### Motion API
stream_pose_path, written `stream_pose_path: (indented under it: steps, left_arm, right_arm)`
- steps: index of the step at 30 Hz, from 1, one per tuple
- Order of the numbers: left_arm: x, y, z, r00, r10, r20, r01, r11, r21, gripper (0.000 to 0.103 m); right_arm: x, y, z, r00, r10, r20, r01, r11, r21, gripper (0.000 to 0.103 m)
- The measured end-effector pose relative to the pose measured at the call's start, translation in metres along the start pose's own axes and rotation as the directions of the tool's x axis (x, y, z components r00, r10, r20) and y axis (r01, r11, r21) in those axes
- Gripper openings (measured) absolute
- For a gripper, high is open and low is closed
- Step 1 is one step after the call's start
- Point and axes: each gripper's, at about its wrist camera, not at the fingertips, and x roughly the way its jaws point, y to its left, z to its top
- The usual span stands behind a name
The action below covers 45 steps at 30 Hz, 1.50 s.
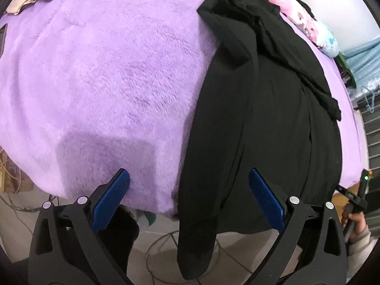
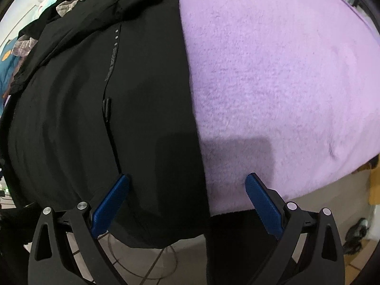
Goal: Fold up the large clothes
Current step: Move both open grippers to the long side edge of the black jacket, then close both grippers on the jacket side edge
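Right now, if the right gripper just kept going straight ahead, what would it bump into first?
Probably the black garment's right edge, where it lies on the purple blanket. The open right gripper straddles that border; depth is unclear.

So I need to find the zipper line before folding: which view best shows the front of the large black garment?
The right wrist view: the large black garment lies there front up, with the zipper line, small snaps and a pull visible. The left wrist view shows the same garment mostly as plain folds and a hanging sleeve, no zipper visible.
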Motion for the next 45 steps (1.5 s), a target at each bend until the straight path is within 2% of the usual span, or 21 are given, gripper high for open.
stream_pose_path:
  steps: [2,10,18,21,24,27,30,34,36,39,41,43,45]
  left_arm:
    - [0.008,-0.005,-0.003,0.999,0.029,-0.023,-0.028,0.999,0.036,0.097]
    - [0.026,-0.011,-0.017,0.997,0.027,-0.078,-0.021,0.997,0.074,0.097]
    - [0.032,-0.013,-0.019,0.996,0.025,-0.082,-0.018,0.996,0.085,0.096]
    - [0.034,-0.017,-0.02,0.996,0.039,-0.086,-0.03,0.994,0.102,0.096]
    - [0.034,-0.022,-0.02,0.995,0.021,-0.102,-0.009,0.993,0.115,0.096]
    - [0.037,-0.032,-0.025,0.993,0.024,-0.118,-0.004,0.986,0.165,0.094]
    - [0.039,-0.034,-0.026,0.992,0.047,-0.121,-0.024,0.983,0.184,0.087]
    - [0.033,-0.024,-0.021,0.992,0.032,-0.119,-0.018,0.992,0.123,0.072]
    - [0.032,-0.021,-0.02,0.992,0.025,-0.123,-0.012,0.995,0.103,0.07]
    - [0.032,-0.023,-0.02,0.989,0.059,-0.134,-0.04,0.989,0.141,0.067]
    - [0.035,-0.029,-0.016,0.987,0.078,-0.141,-0.056,0.987,0.151,0.062]
    - [0.033,-0.027,-0.013,0.987,0.076,-0.145,-0.058,0.99,0.129,0.052]
    - [0.03,-0.023,-0.009,0.986,0.068,-0.15,-0.053,0.993,0.103,0.046]
  right_arm:
    - [0.003,0.0,-0.002,1.0,-0.006,-0.01,0.007,1.0,0.006,0.096]
    - [0.015,-0.005,-0.007,1.0,-0.013,-0.018,0.013,1.0,0.013,0.096]
    - [0.022,0.0,-0.01,0.999,-0.026,-0.022,0.026,1.0,-0.005,0.096]
    - [0.022,0.002,-0.013,0.999,-0.027,-0.02,0.027,1.0,-0.009,0.091]
    - [0.023,0.005,-0.017,0.999,-0.041,-0.019,0.041,0.999,-0.027,0.087]
    - [0.022,0.003,-0.02,0.999,-0.049,-0.017,0.049,0.999,-0.022,0.078]
    - [0.02,0.001,-0.023,0.999,-0.039,-0.019,0.039,0.999,-0.008,0.067]
    - [0.019,0.002,-0.025,0.999,-0.029,-0.022,0.029,1.0,-0.011,0.052]
    - [0.019,0.002,-0.027,1.0,-0.019,-0.023,0.018,1.0,-0.004,0.046]
    - [0.02,0.0,-0.03,1.0,-0.007,-0.024,0.007,1.0,0.011,0.037]
    - [0.019,-0.003,-0.03,1.0,0.006,-0.026,-0.005,1.0,0.022,0.028]
    - [0.016,-0.003,-0.03,0.999,0.018,-0.027,-0.017,0.999,0.032,0.022]
    - [0.015,-0.004,-0.03,0.999,0.028,-0.029,-0.027,0.999,0.043,0.019]
